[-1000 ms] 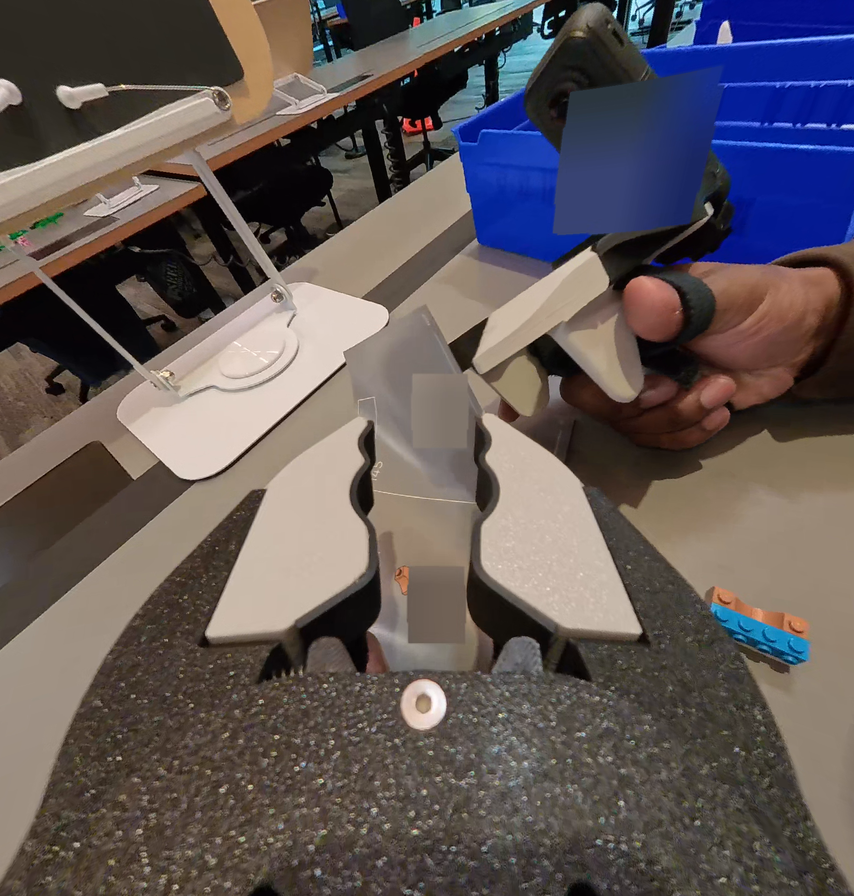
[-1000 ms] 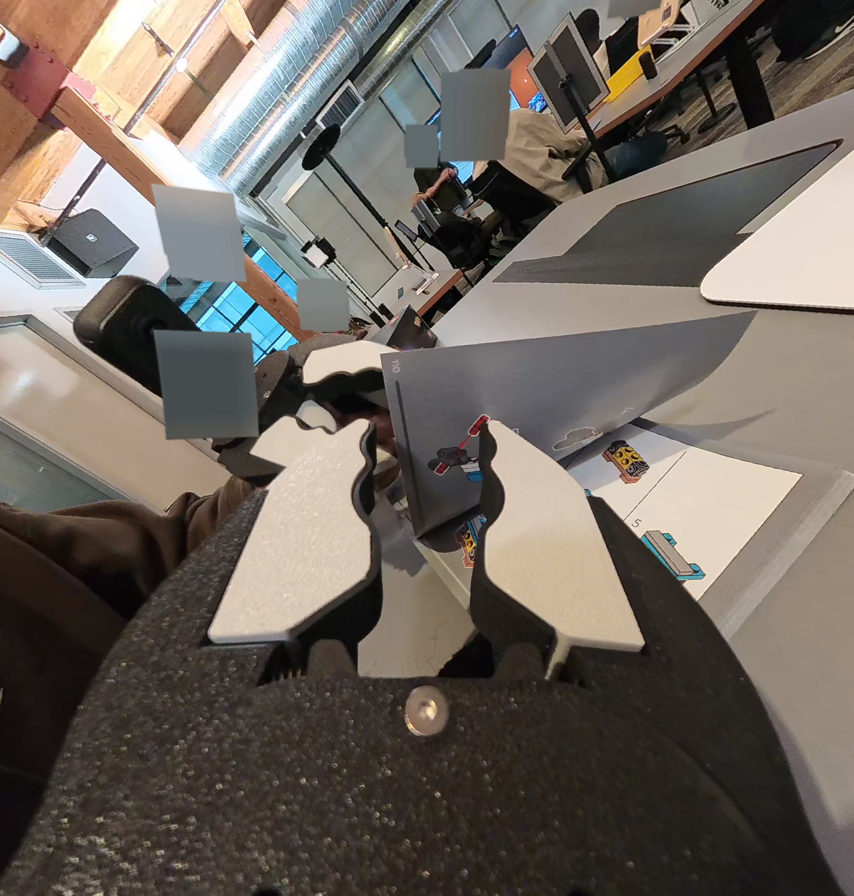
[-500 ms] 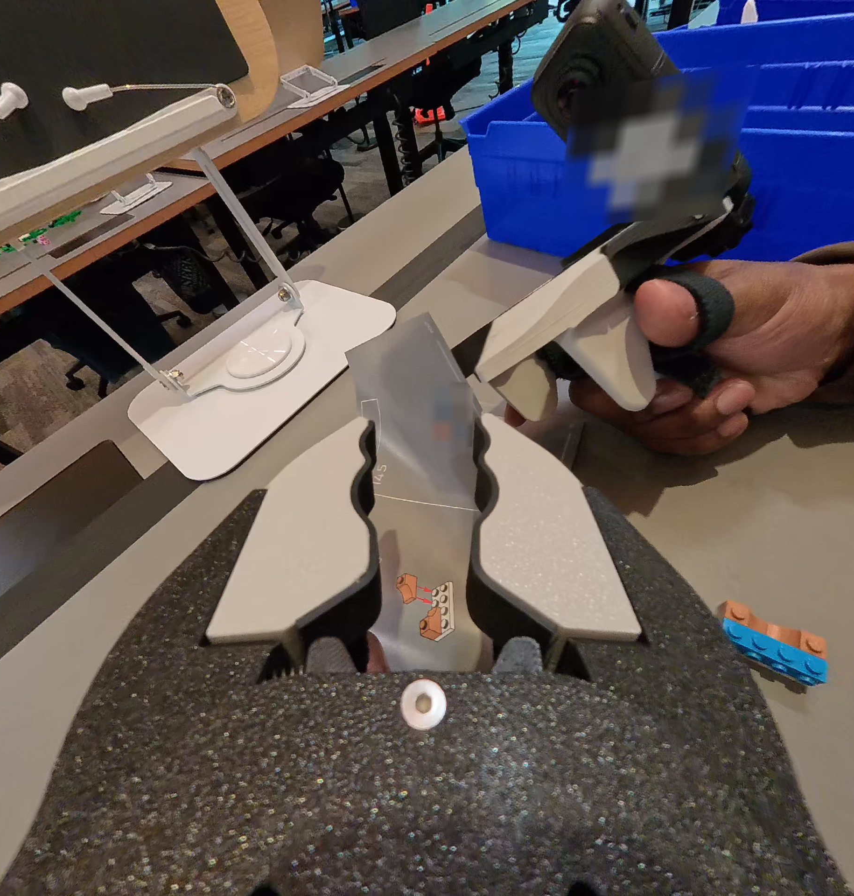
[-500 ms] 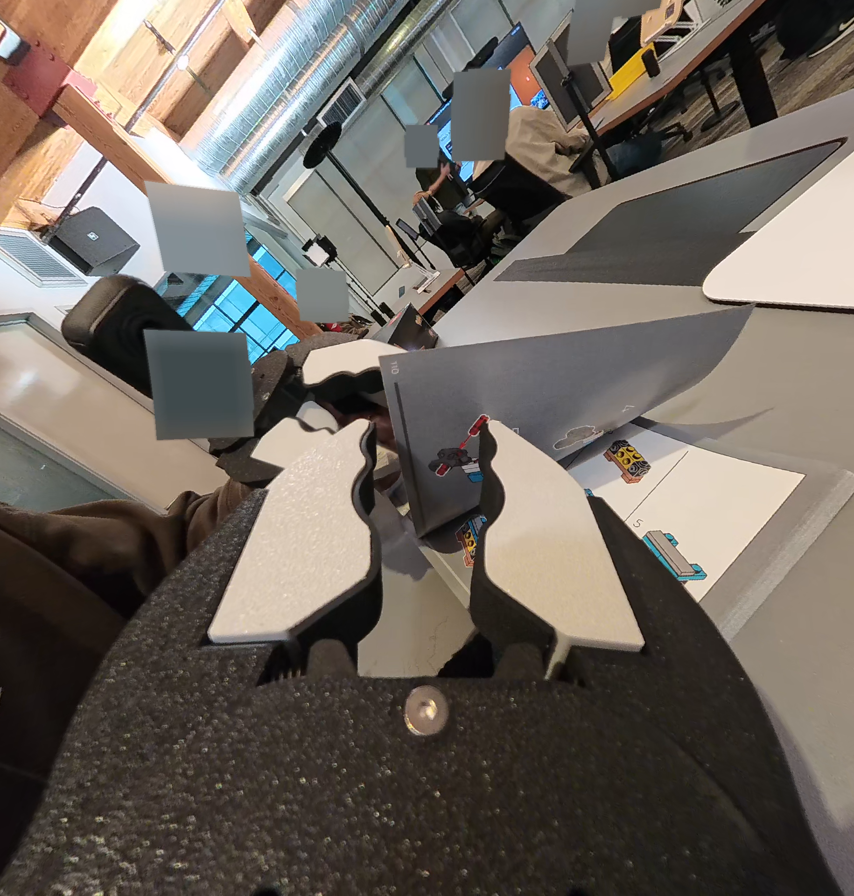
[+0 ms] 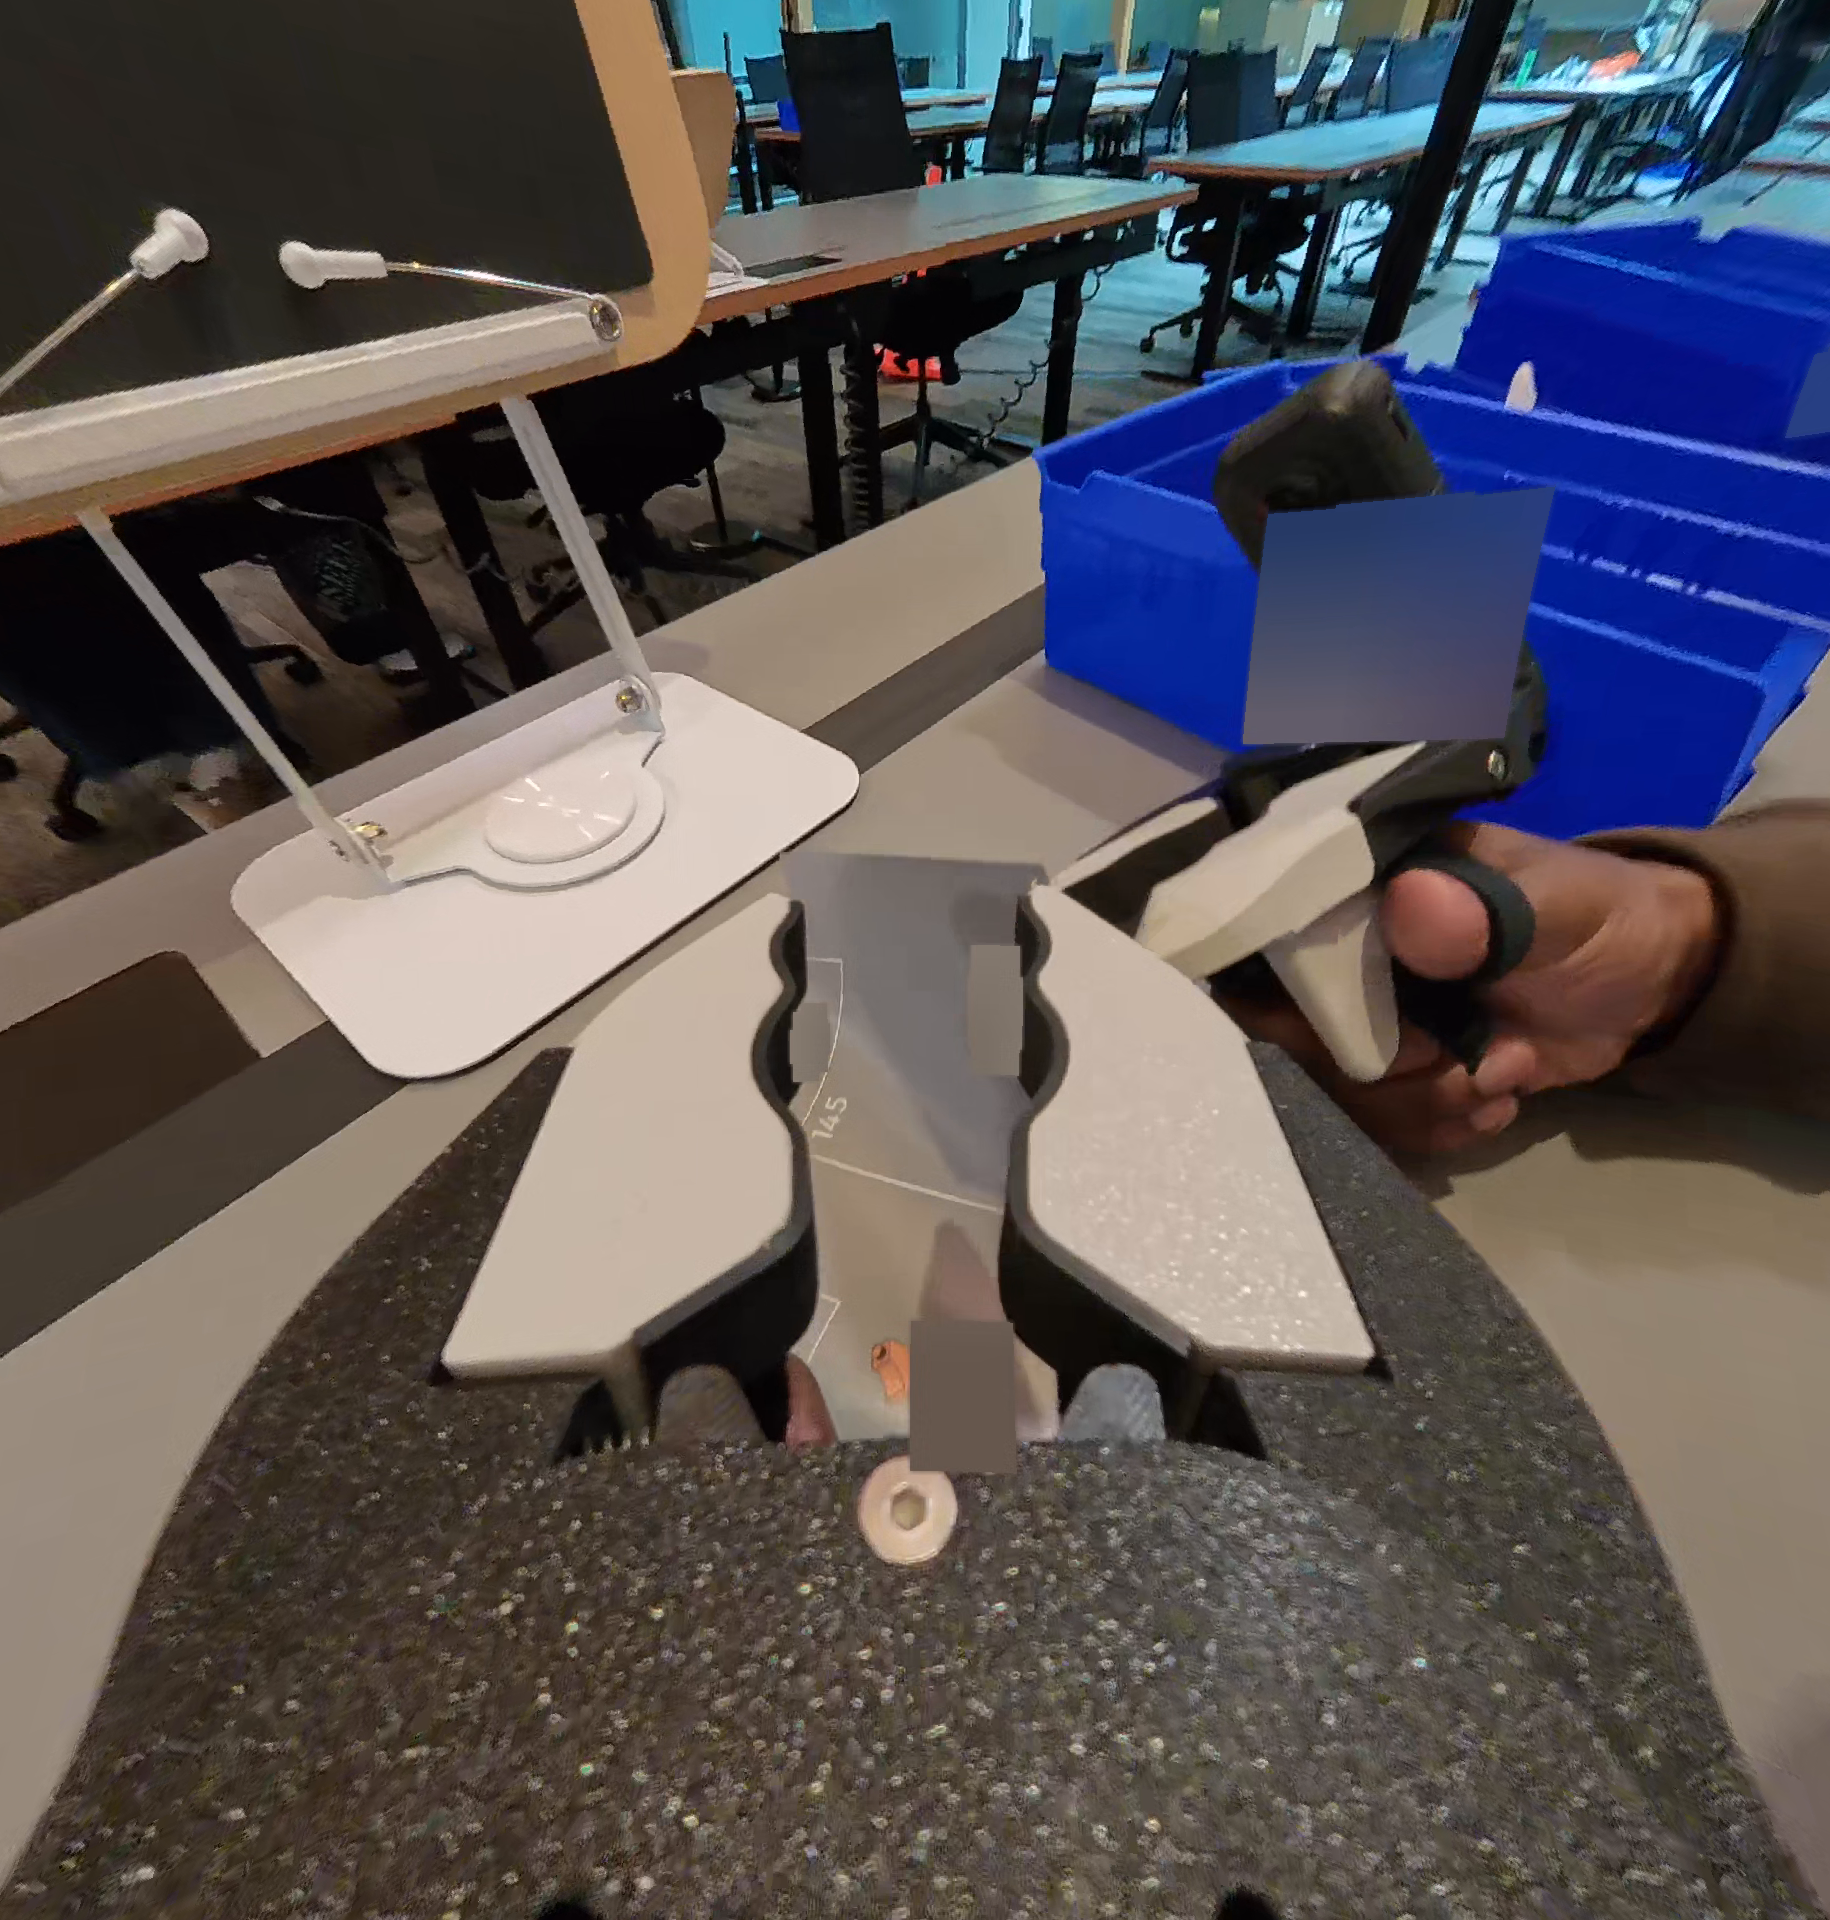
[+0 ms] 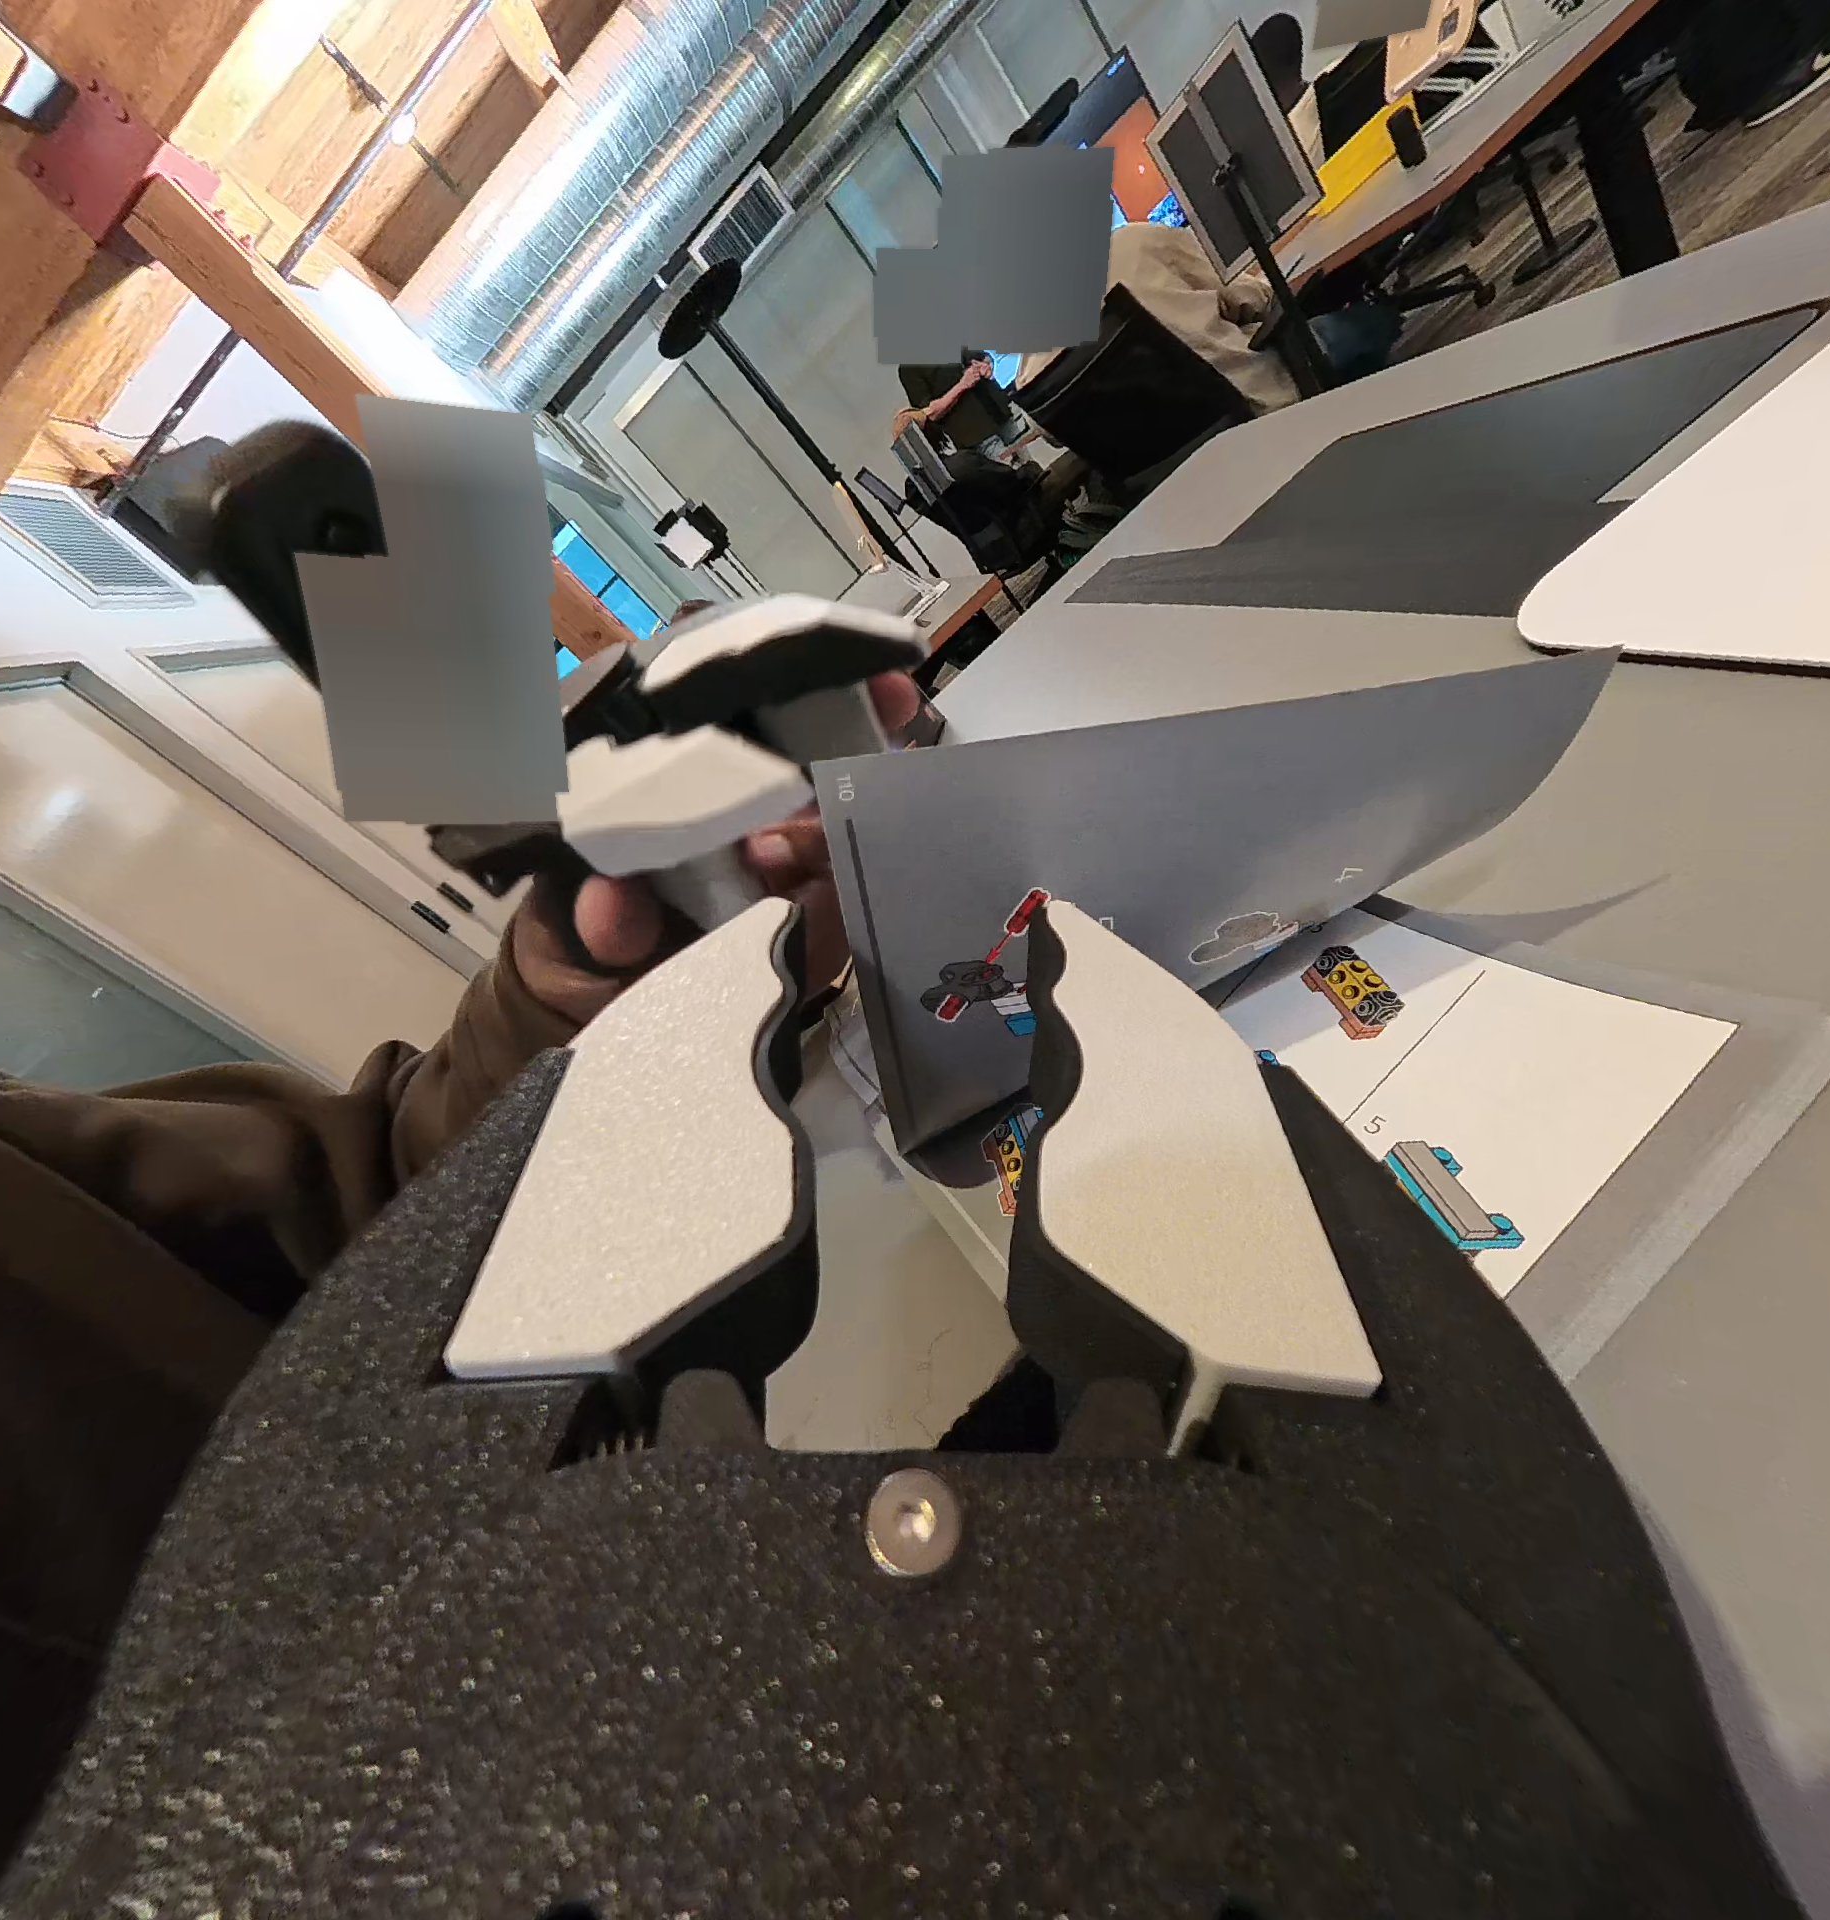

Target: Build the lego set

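The lego instruction booklet (image 6: 1545, 1081) lies open on the grey table. One grey page (image 6: 1202, 810) stands lifted and curled above it. My right gripper (image 6: 911, 920) is open, its right fingertip in front of the page's lower left part. My left gripper (image 6: 828, 727) is open beyond the page's upper left corner. In the left wrist view the same page (image 5: 911, 1039) shows in the gap of my open left gripper (image 5: 911, 914); I cannot tell whether it touches the jaws. The right gripper (image 5: 1202, 935), held by a hand (image 5: 1576, 977), is just to its right. No bricks are in view.
A white stand base (image 5: 537, 894) with thin struts sits at the far left on the table. Blue bins (image 5: 1669, 623) stand at the far right. A dark inset strip (image 6: 1462, 499) and the white base (image 6: 1721, 582) lie beyond the booklet. Desks and chairs fill the background. The tips of one gripper are about 4 cm away from the tips of the other.
The left gripper has risen and tilted up, so more of the room shows. The small blue and orange brick piece at the right has left its view. The right gripper has barely moved.
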A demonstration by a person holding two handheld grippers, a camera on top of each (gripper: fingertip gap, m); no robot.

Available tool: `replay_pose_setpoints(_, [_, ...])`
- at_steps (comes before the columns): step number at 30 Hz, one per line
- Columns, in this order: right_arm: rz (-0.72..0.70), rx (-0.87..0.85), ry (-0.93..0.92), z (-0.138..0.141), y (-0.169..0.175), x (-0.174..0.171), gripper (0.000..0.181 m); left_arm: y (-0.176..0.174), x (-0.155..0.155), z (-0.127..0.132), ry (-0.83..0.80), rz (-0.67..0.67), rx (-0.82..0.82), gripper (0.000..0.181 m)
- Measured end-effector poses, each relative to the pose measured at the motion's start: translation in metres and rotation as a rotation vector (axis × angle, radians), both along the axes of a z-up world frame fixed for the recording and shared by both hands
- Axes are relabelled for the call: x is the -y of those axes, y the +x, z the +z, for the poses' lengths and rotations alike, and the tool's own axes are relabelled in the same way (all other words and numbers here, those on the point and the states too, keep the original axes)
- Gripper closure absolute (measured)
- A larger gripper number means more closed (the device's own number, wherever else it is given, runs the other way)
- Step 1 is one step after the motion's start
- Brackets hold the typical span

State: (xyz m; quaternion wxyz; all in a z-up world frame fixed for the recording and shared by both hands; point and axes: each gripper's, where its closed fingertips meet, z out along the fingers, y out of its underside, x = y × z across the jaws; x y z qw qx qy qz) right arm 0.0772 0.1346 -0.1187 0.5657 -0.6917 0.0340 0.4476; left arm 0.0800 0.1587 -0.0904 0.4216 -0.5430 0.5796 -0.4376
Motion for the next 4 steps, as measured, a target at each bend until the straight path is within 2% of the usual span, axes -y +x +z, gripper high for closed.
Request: replay_pose_setpoints(4, [0.0, 0.001, 0.002, 0.0002, -0.0002, 0.0003, 0.14, 0.0055, 0.002, 0.0003, -0.069, -0.025, 0.007, 0.142])
